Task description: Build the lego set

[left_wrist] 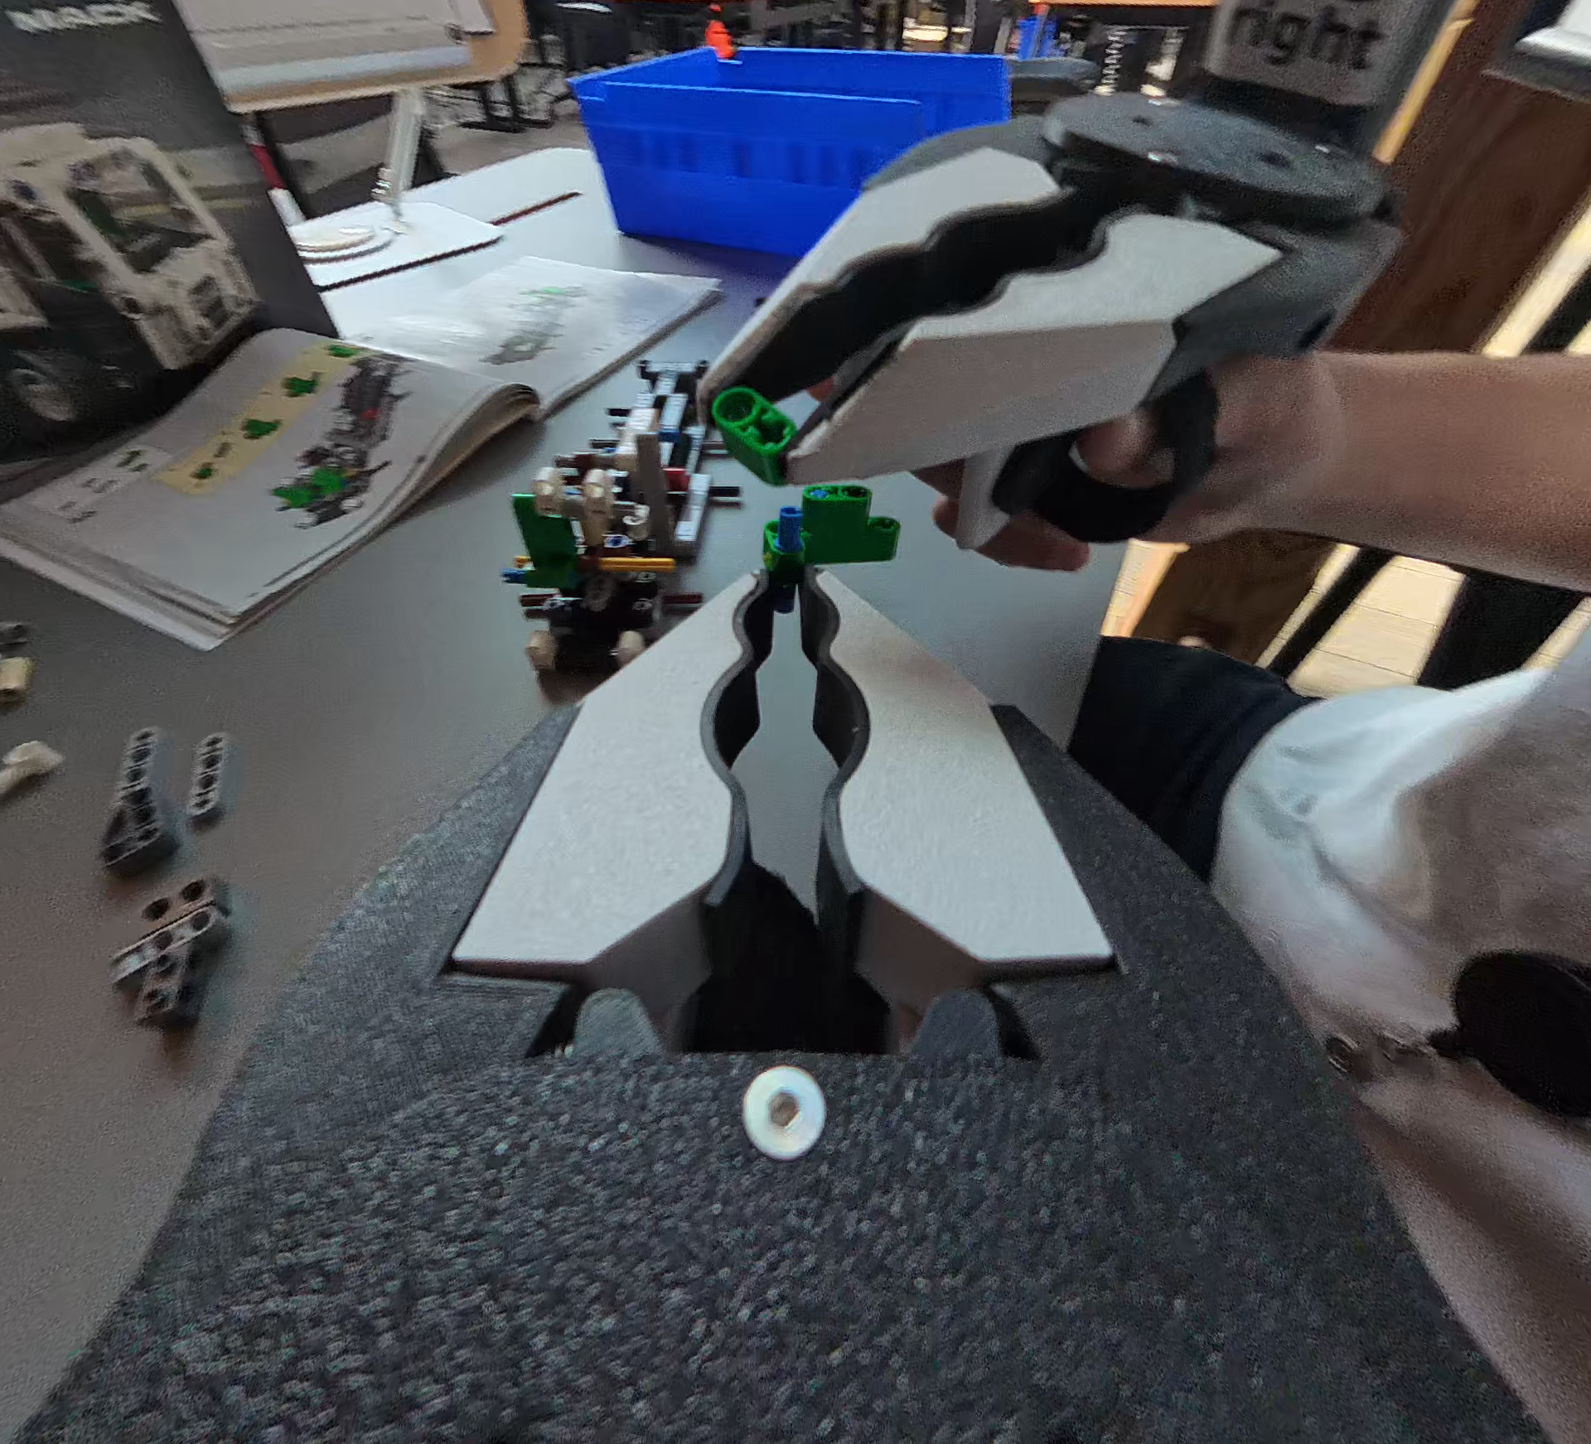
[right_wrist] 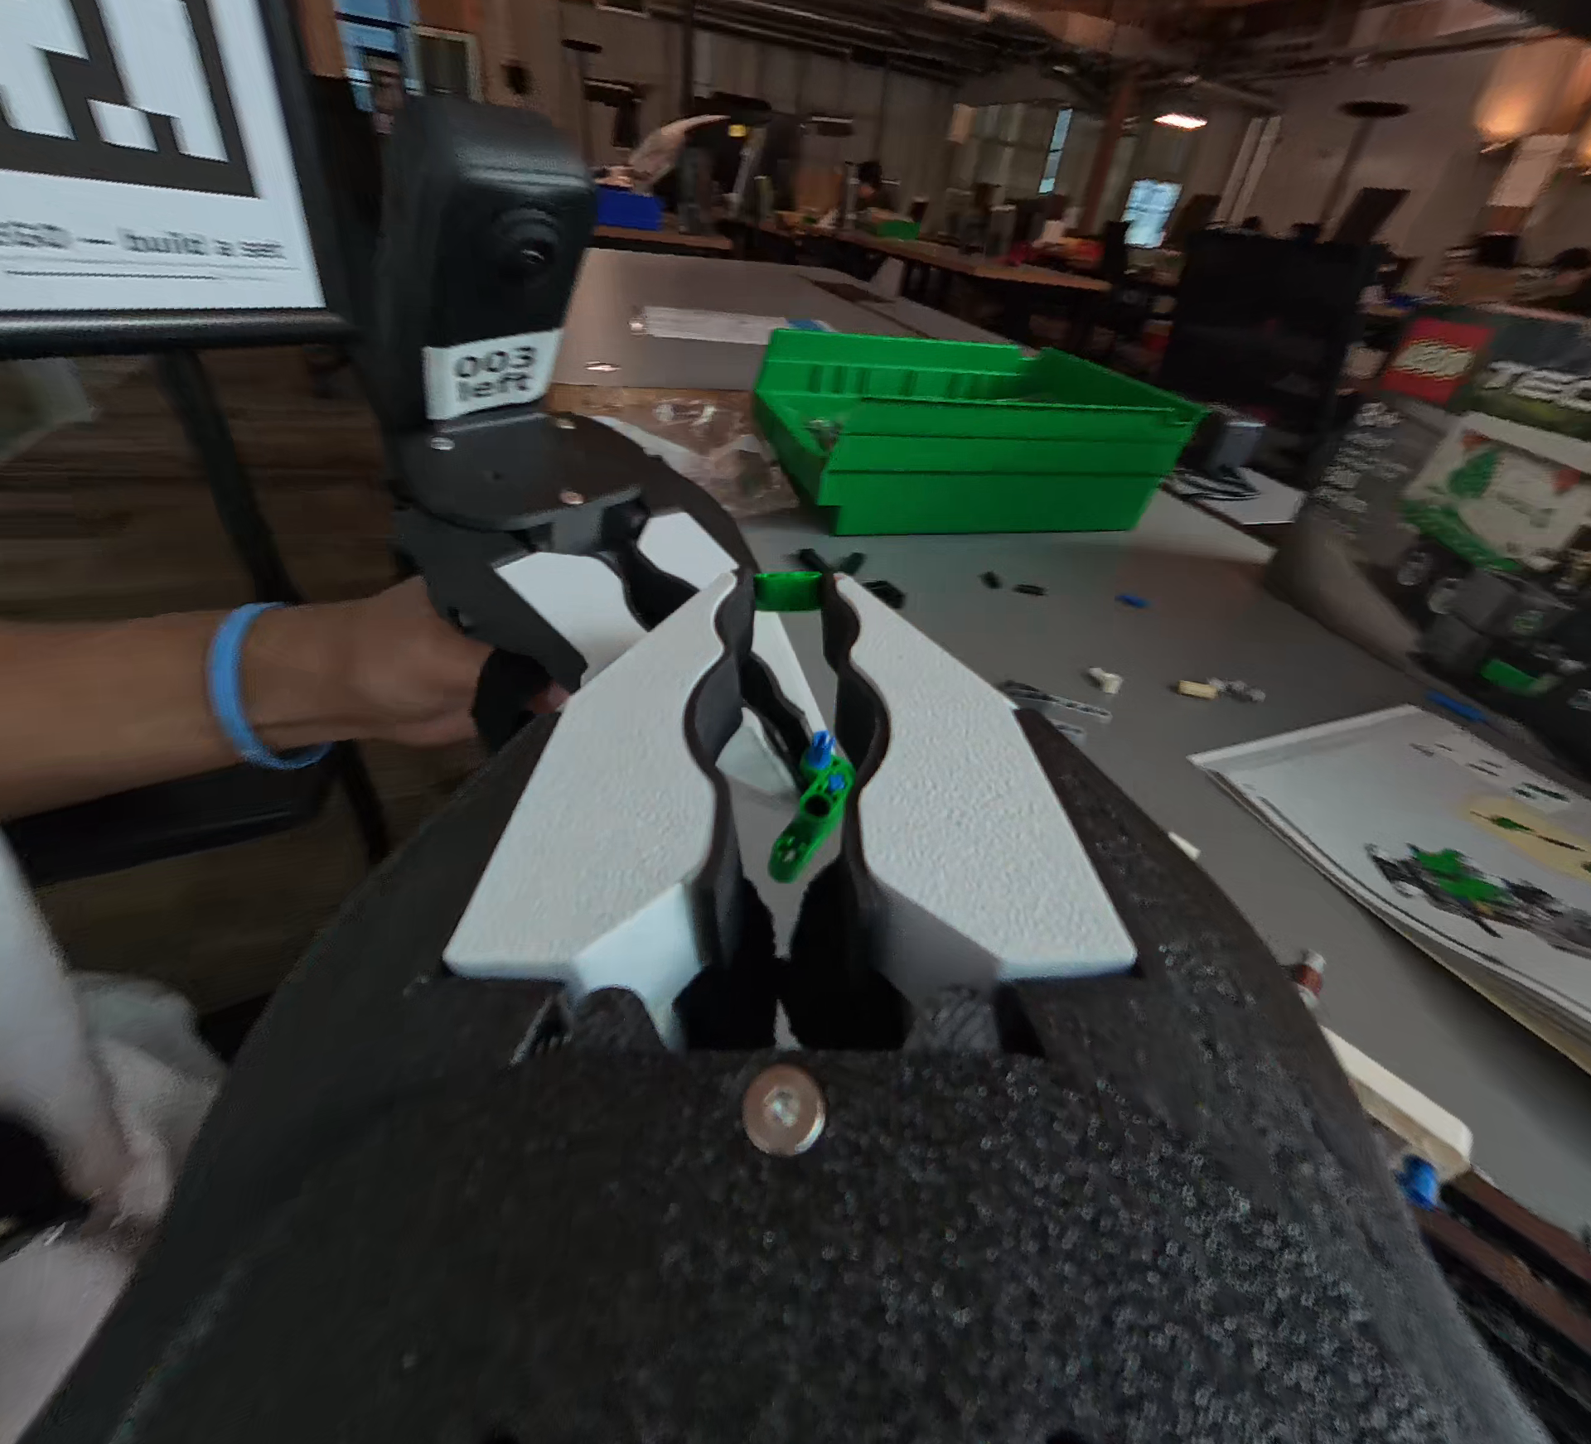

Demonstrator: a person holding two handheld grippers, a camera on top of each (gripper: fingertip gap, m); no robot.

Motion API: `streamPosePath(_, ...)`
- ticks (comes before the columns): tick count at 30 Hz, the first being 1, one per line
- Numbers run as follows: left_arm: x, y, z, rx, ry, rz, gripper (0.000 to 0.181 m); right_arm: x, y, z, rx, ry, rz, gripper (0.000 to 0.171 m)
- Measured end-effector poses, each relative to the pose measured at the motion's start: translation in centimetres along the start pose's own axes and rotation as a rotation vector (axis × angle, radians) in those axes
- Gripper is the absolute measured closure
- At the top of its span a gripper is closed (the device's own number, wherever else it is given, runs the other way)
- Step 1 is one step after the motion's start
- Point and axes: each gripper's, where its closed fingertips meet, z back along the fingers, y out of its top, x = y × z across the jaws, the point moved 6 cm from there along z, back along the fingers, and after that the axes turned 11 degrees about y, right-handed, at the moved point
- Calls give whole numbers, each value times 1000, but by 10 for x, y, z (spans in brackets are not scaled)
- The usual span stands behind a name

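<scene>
The left gripper (left_wrist: 782, 585) is clamped at its fingertips on a small green lego assembly (left_wrist: 831, 529) fitted with a blue pin (left_wrist: 788, 525), held above the dark table (left_wrist: 362, 705). Just above and beside it, the right gripper (left_wrist: 747, 428) pinches a short green beam (left_wrist: 753, 432) between its tips; the two green pieces sit close but apart. The right wrist view shows that beam (right_wrist: 785, 591) bridging the right gripper's tips, with the left gripper's assembly (right_wrist: 814, 809) beyond. On the table behind stands the partly built model (left_wrist: 615, 525), near an open instruction booklet (left_wrist: 284, 456), loose dark pieces (left_wrist: 164, 800), a blue bin (left_wrist: 775, 146) and a green bin (right_wrist: 964, 439).
</scene>
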Motion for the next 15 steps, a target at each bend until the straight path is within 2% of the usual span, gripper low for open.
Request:
streamPosePath(3,5,0,3,-39,-288,115,177,10,12,15,33,270,-151,157)
streamPosePath(6,1,8,13,18,-530,239,177,27,18,31,122,520,-299,157)
streamPosePath(9,-7,18,17,75,-750,284,178,37,18,32,135,793,-462,157)
streamPosePath(15,-24,67,11,175,-1147,276,178,41,47,11,229,981,-373,157)
